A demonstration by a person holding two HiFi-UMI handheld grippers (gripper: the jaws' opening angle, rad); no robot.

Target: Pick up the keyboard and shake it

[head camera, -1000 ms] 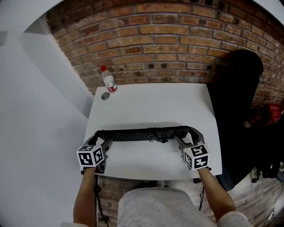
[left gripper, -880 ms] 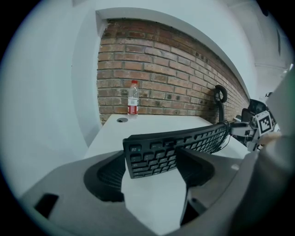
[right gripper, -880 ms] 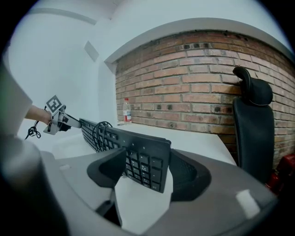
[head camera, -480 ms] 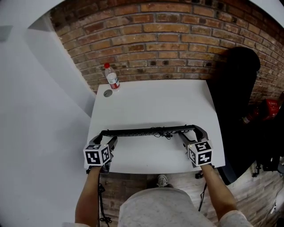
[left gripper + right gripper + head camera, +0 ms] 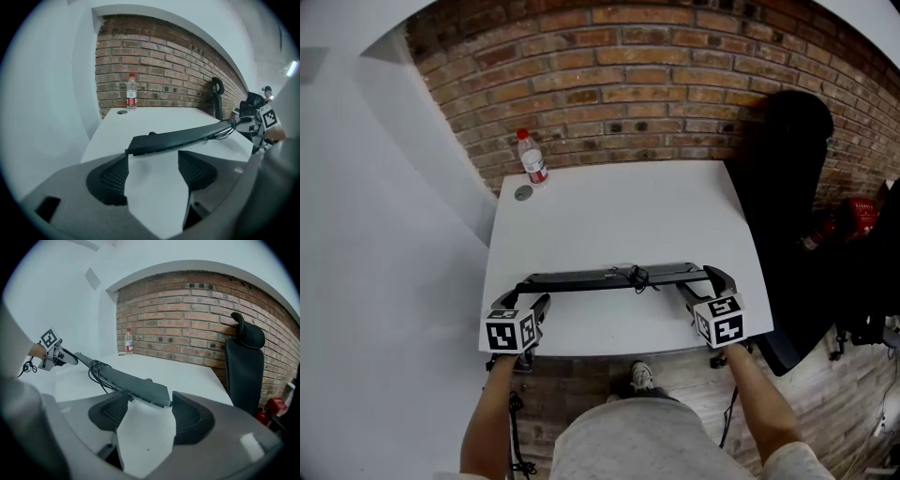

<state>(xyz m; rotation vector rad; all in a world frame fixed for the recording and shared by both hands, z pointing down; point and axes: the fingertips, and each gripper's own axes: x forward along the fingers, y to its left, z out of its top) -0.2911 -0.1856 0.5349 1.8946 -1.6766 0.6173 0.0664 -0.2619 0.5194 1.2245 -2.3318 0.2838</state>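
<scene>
While left gripper point(image 5: 532, 292) and right gripper point(image 5: 705, 280) jaws pinch the keyboard point(image 5: 591, 276) ends, open table point(image 5: 619, 216) beyond, bottle point(image 5: 531, 160) at far-left corner

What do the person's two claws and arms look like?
Both the left claw and the right claw have grey bodies with dark ribbed pads and carry a white cube with black square markers. The forearms are bare; a dark cable hangs below each wrist.

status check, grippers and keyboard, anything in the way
Left gripper and right gripper each shut on one end of the keyboard. Keyboard edge-on, looks lifted off the table. Water bottle at far corner, well clear.
</scene>
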